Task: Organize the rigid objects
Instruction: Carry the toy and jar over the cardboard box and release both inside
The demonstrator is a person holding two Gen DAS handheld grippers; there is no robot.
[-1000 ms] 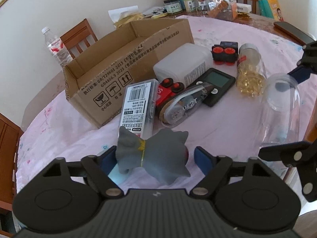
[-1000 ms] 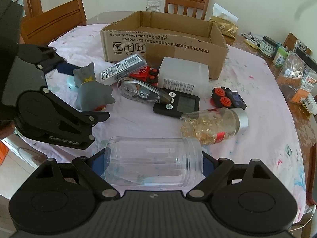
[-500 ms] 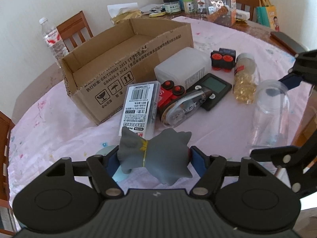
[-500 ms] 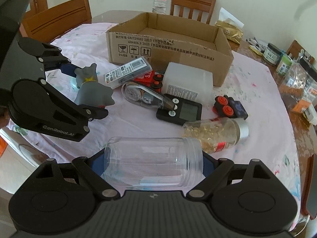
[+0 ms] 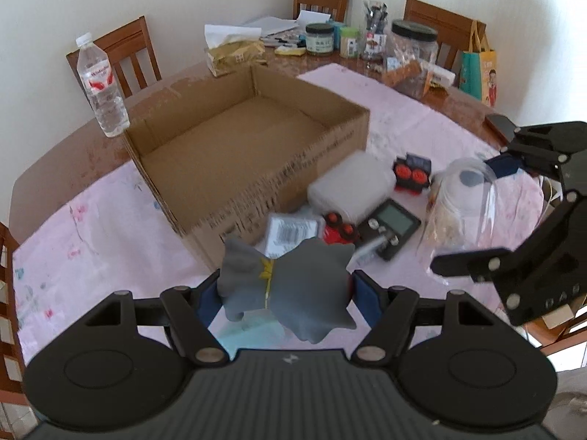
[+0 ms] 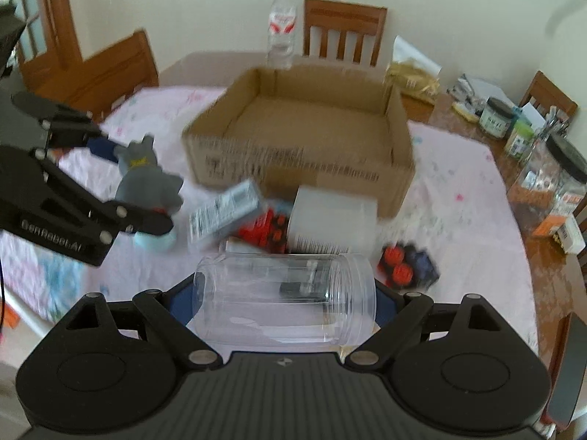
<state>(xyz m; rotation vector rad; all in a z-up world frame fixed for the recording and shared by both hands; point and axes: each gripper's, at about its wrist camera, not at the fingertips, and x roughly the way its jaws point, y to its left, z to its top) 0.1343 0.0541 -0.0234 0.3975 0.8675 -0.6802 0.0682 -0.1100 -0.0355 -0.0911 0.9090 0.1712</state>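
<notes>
Two claws, each loaded, above the table.
L gripper (image 5: pixel 286 293) pinches matte grey toy cat (image 5: pixel 290 289); R gripper (image 6: pixel 284 304) clamps smooth clear plastic jar (image 6: pixel 286 299) sideways; open cardboard box (image 5: pixel 253 146) behind.

The toy cat (image 5: pixel 290 286) looks like matt grey rubber or soft plastic, smooth, with a thin yellow band at the neck. The jar (image 6: pixel 286 299) is clear, glossy plastic with a ribbed rim. The box (image 5: pixel 256 154) is plain brown cardboard, matt, with raw corrugated edges and black print. A pale pink cloth (image 5: pixel 91 234) with faint printed flowers covers most of the table (image 5: pixel 62 161), whose bare far edge is glossy brown wood. The water bottle (image 5: pixel 101 88) is thin clear plastic. The left gripper (image 5: pixel 284 293) is matt black plastic with blue pads (image 5: pixel 365 295) and shiny metal pins.
</notes>
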